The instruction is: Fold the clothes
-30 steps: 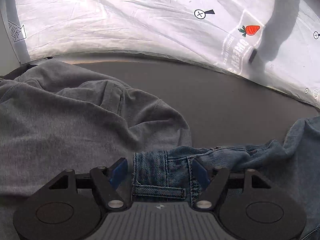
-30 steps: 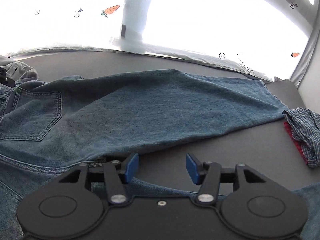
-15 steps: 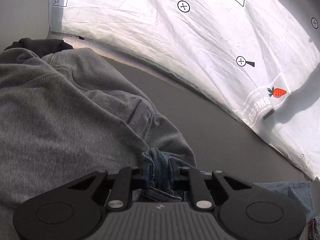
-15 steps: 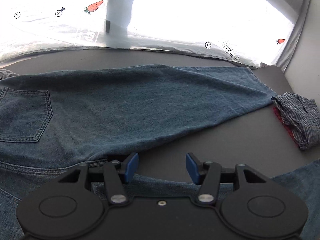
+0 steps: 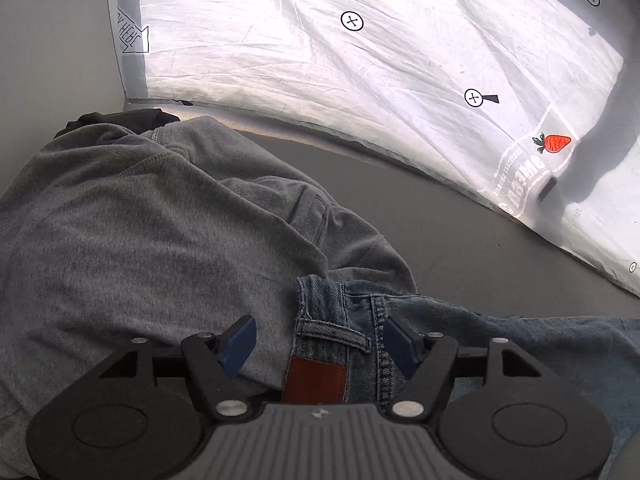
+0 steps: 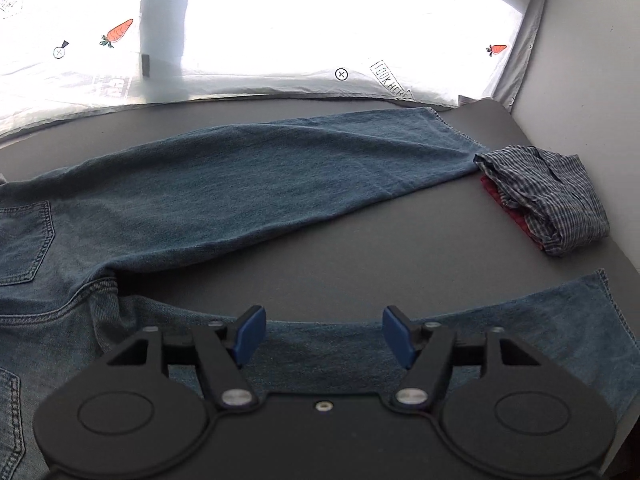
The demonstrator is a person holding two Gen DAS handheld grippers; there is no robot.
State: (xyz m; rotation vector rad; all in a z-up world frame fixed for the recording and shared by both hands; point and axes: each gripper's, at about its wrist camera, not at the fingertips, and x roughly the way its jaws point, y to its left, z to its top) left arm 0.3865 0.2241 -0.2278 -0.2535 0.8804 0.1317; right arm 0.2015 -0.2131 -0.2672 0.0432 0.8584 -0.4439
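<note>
Blue jeans (image 6: pixel 248 184) lie spread on the dark grey table (image 6: pixel 360 264), back pockets up, one leg reaching far right, the other running along the near edge. In the left wrist view the jeans' waistband (image 5: pixel 340 320), with a belt loop and a brown patch, lies between the blue pads of my left gripper (image 5: pixel 320 342). Its jaws are opening and the pads stand clear of the denim. My right gripper (image 6: pixel 324 334) hovers over the near leg (image 6: pixel 520 320); its jaws are opening too, with nothing pressed between them.
A grey sweatshirt (image 5: pixel 140 240) is heaped at the left, touching the jeans' waistband, with a black garment (image 5: pixel 120 118) behind it. A folded checked shirt (image 6: pixel 548 196) over something red lies at the table's right edge. A white printed sheet (image 5: pixel 400 80) backs the table.
My left gripper shut on the waistband half a second ago and has now let it go, lifting slightly. My right gripper slid right along the near leg and its jaws widened.
</note>
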